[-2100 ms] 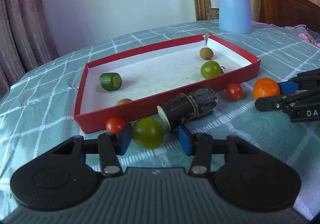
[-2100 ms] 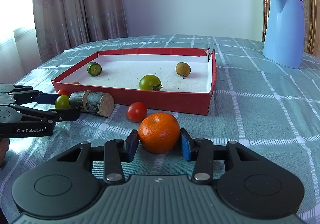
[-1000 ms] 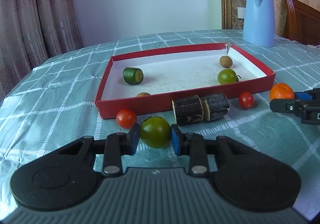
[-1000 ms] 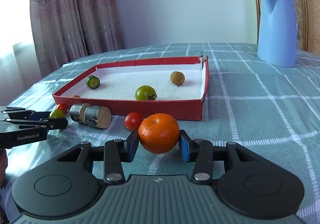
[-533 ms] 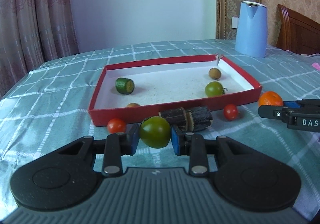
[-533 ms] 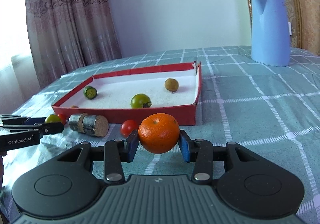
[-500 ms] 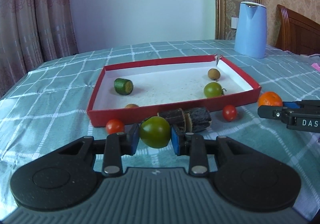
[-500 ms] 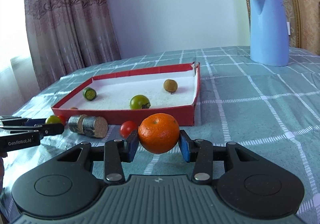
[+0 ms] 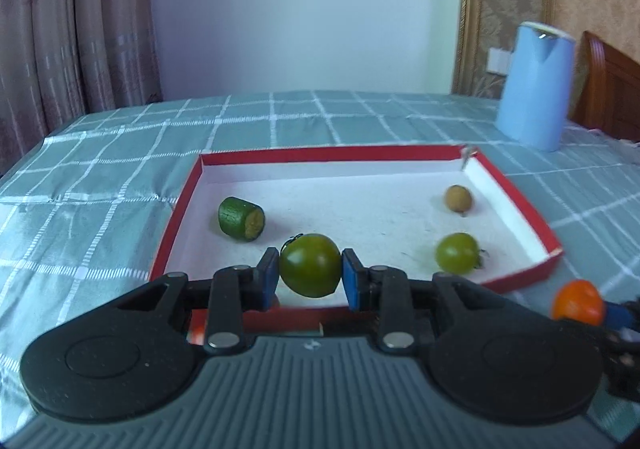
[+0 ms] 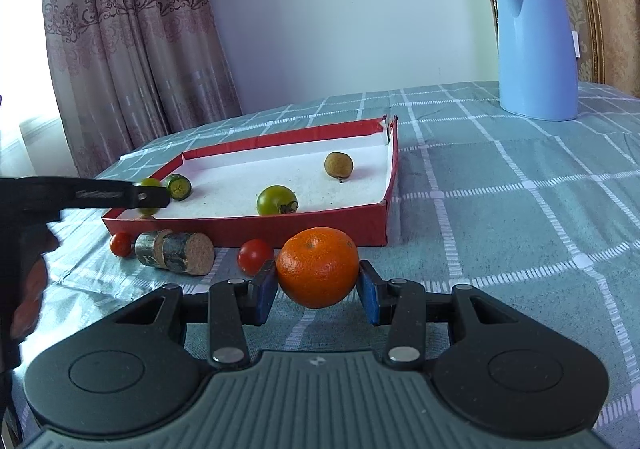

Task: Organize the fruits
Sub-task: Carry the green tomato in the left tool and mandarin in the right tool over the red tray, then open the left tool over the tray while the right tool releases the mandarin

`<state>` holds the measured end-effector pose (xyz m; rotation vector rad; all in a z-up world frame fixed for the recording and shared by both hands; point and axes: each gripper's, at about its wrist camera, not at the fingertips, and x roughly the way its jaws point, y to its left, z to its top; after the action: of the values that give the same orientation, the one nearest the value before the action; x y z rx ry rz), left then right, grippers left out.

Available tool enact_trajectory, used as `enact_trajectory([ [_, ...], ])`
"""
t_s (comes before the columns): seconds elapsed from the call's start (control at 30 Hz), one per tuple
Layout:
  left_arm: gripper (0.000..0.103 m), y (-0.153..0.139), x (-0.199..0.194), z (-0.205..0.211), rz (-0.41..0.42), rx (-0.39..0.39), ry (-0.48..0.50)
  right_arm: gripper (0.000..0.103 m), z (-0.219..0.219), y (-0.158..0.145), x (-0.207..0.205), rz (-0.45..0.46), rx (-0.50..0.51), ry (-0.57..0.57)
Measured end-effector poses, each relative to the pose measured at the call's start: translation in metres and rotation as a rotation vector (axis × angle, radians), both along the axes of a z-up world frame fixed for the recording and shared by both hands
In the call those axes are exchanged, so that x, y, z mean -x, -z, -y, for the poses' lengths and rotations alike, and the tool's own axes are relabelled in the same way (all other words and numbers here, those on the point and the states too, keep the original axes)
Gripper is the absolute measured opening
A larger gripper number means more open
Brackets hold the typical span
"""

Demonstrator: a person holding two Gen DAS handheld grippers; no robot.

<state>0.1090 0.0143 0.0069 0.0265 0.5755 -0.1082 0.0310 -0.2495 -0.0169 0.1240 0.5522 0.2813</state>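
Observation:
My left gripper (image 9: 310, 276) is shut on a dark green tomato (image 9: 310, 265) and holds it in the air over the near edge of the red tray (image 9: 516, 193). In the tray lie a green cucumber piece (image 9: 241, 218), a lighter green tomato (image 9: 457, 253) and a brown longan (image 9: 458, 199). My right gripper (image 10: 318, 287) is shut on an orange (image 10: 318, 267), raised above the cloth in front of the tray (image 10: 320, 223). In the right wrist view the left gripper (image 10: 150, 196) reaches over the tray's left end.
Two red cherry tomatoes (image 10: 255, 256) (image 10: 120, 243) and a dark sugarcane piece (image 10: 176, 252) lie on the checked cloth before the tray. A blue kettle (image 10: 534, 47) stands at the back right. A wooden chair (image 9: 612, 97) and curtains (image 10: 120, 49) border the table.
My left gripper has lifted the green tomato and moved forward over the tray's near edge. My right gripper has risen a little with the orange.

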Motion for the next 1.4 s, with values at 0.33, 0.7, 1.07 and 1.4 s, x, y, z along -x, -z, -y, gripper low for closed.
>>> enact_trajectory([
  [0.33,0.030,0.013,-0.032,-0.001,-0.054,-0.030,-0.054,0.042,-0.007,-0.007,0.001,0.048,0.032,-0.022],
  [0.7,0.030,0.017,-0.052,-0.006,-0.074,-0.028,-0.121,0.042,-0.040,-0.043,-0.064,0.115,0.188,-0.052],
  [1.07,0.040,0.022,-0.053,0.001,-0.039,-0.085,-0.139,0.042,-0.084,-0.022,-0.129,0.003,0.277,-0.114],
  [1.4,0.063,0.026,-0.058,-0.010,-0.045,-0.057,-0.186,0.042,-0.097,-0.008,-0.147,-0.035,0.297,-0.106],
])
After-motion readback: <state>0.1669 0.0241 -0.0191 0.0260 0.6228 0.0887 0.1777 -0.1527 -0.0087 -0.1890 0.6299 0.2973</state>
